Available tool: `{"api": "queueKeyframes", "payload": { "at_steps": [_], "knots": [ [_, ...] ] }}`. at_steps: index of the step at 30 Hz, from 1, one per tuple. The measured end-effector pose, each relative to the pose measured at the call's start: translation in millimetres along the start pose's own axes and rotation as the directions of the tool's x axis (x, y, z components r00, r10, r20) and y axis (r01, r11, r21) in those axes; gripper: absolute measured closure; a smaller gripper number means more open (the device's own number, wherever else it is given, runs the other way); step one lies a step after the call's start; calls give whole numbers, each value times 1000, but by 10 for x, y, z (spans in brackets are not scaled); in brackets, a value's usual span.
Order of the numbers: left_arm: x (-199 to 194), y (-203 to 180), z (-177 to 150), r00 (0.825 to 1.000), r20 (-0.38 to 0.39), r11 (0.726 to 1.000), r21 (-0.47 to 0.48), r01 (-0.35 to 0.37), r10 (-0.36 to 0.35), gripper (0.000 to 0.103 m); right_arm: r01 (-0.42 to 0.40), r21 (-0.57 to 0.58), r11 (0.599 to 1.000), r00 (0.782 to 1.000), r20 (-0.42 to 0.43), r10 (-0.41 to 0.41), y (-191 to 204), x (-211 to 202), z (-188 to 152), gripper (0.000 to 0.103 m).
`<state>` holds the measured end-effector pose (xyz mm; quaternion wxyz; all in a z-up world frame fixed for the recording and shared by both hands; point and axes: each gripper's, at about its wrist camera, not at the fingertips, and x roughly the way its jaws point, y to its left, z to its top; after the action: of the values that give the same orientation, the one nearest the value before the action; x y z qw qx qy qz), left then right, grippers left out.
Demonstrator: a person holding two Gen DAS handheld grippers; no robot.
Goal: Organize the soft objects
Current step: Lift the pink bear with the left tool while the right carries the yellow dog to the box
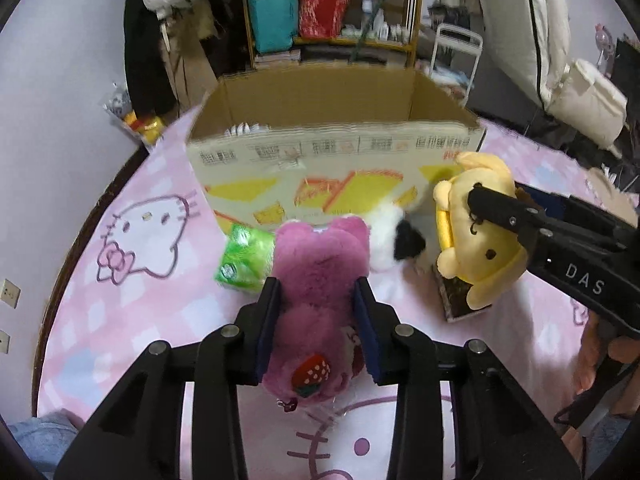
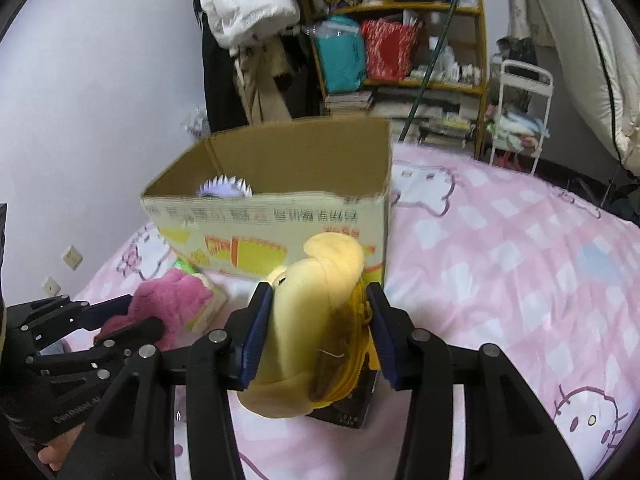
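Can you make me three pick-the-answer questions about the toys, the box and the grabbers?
1. Where is the open cardboard box compared with the fluffy pink plush bear?
A. behind it, farther from the camera
B. under it
C. on top of it

2. What colour is the soft plush dog in the right gripper?
A. blue
B. yellow
C. black

3. What is the left gripper doing?
A. lying far away from every toy
B. reaching into the box
C. closed on the pink bear

Answers:
1. A, the box stands on the pink bedsheet beyond the bear.
2. B, yellow plush fills the space between the right pads.
3. C, both blue pads press the bear's sides.
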<state>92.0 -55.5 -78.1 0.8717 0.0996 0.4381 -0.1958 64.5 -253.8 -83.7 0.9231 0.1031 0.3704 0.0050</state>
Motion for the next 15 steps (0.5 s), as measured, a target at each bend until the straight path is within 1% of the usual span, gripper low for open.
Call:
{"api": "queueKeyframes", "payload": {
  "at_steps": [2, 4, 6, 8, 11, 15],
  "knots": [
    [-129, 25, 36, 998, 61, 1000, -4, -6, 6, 68, -3, 4, 1000, 999, 41, 3, -8, -71, 37, 53],
    [-264, 43, 62, 992, 127, 1000, 7, -11, 10, 67, -14, 4, 1000, 996, 83, 14, -9, -161, 70, 53],
    [-438, 28, 91, 978, 211, 999, 36, -16, 8, 67, -18, -2, 1000, 992, 121, 18, -6, -242, 107, 53],
    [-564, 14, 114, 961, 275, 998, 51, -32, 17, 67, -25, -2, 1000, 987, 158, 25, 5, -325, 152, 53],
    [-684, 45, 182, 941, 339, 998, 46, -38, 20, 67, -33, -11, 999, 978, 207, 35, 30, -440, 216, 53],
    [-741, 104, 295, 916, 399, 998, 42, -50, 29, 67, -30, -35, 999, 961, 273, 39, 68, -554, 331, 53]
  ]
}}
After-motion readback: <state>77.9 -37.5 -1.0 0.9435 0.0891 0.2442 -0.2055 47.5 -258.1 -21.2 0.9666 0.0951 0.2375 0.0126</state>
